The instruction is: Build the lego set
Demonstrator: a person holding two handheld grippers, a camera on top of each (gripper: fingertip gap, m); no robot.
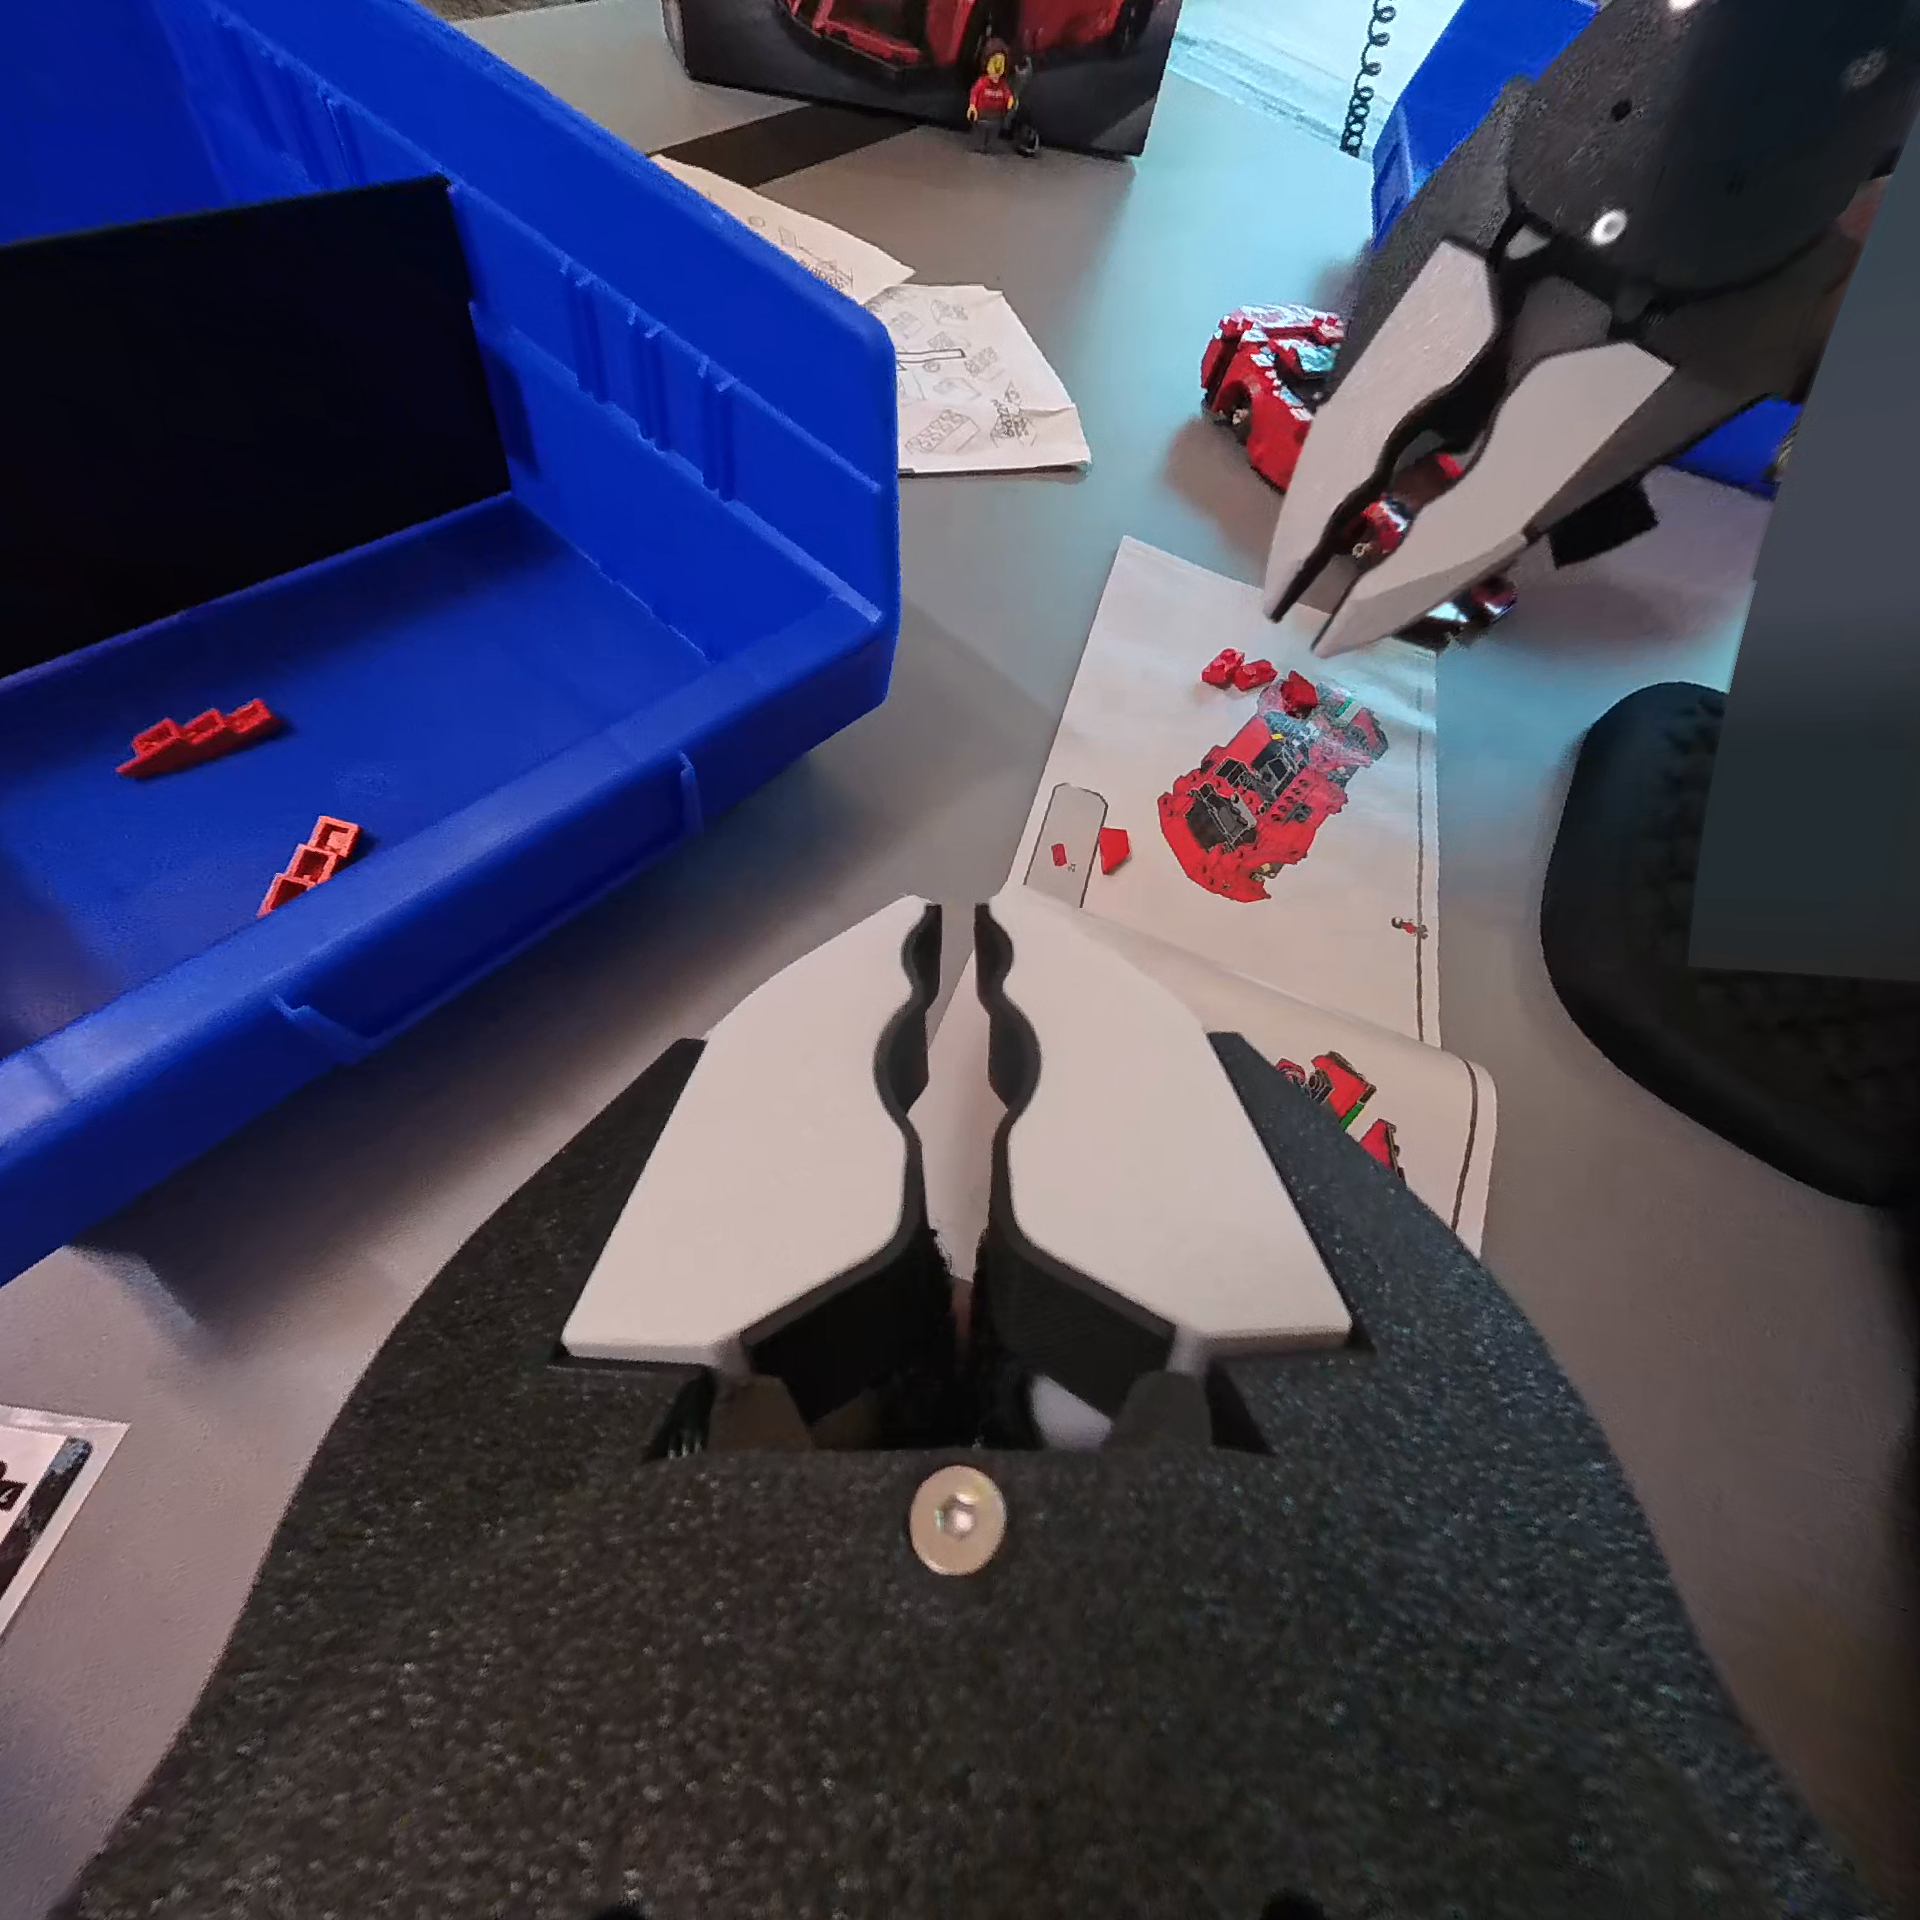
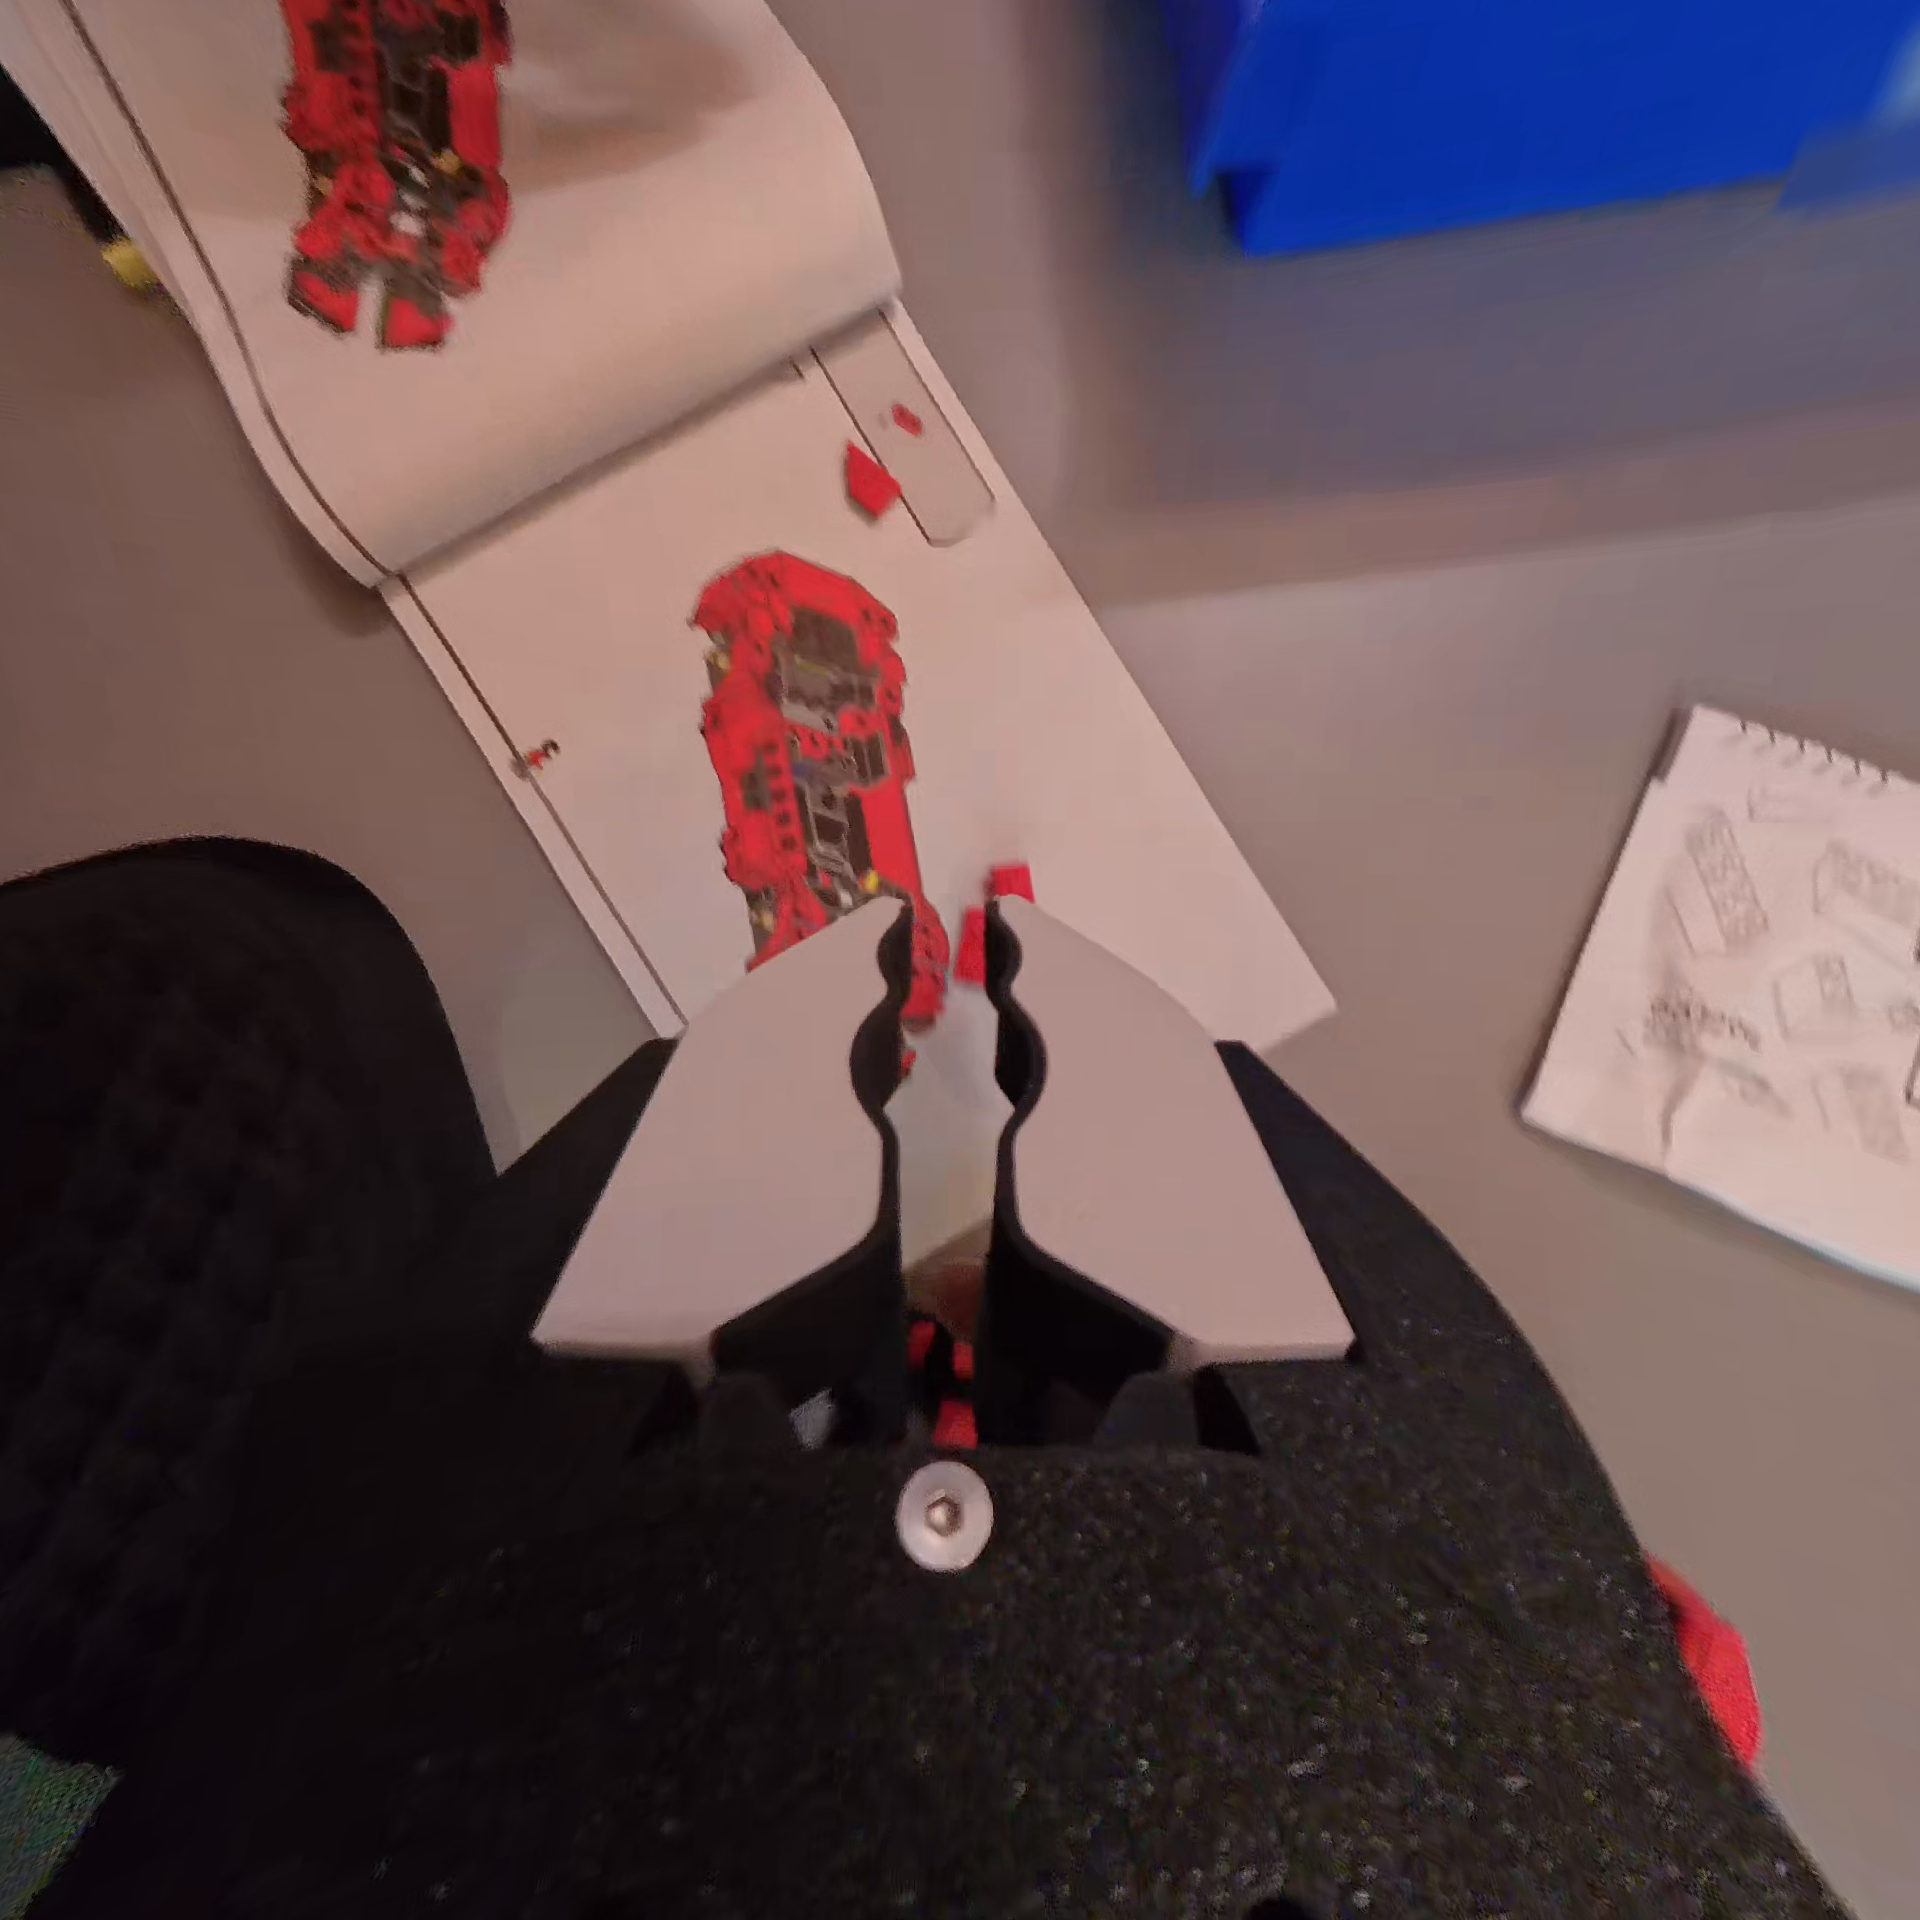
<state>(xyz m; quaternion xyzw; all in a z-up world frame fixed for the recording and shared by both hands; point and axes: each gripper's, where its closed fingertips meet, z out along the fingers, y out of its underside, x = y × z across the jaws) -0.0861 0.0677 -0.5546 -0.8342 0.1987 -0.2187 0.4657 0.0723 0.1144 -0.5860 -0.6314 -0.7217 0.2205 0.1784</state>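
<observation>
Left gripper [image 1: 958, 914] is hovering nearest, low over the grey table [image 1: 1039, 208], with its jaws standing at a narrow gap and nothing between them; its tips are sitting just above the near corner of the open instruction booklet [image 1: 1247, 727]. To the left, the blue bin [image 1: 623, 416] is holding two short red brick strips [image 1: 203, 736] and [image 1: 310, 864] on its floor, well apart from either gripper.

Farther on and to the right, the right gripper [image 1: 1311, 623] is angling down toward the far end of the booklet page. Its jaws are likewise narrow, not closed; whether anything is pinched is hard to tell, since the red seen in the gap looks like the car behind it. A few loose red pieces [image 1: 1252, 677] are lying on the page just beside its tips; the right wrist view is showing them [image 2: 992, 920] directly ahead of the jaw gap, though that view is blurred.

Behind the right gripper, the partly built red car [image 1: 1262, 384] is resting on the table. Farthest off: loose printed sheets [image 1: 977, 384], the set box [image 1: 935, 62] and a small minifigure [image 1: 995, 109].

Judged step: picking the next small red piece off the page, per the printed call-out. Next move calls for lining the tips across one piece, closing lightly, then carrying it to the car while the left gripper braces the model.
</observation>
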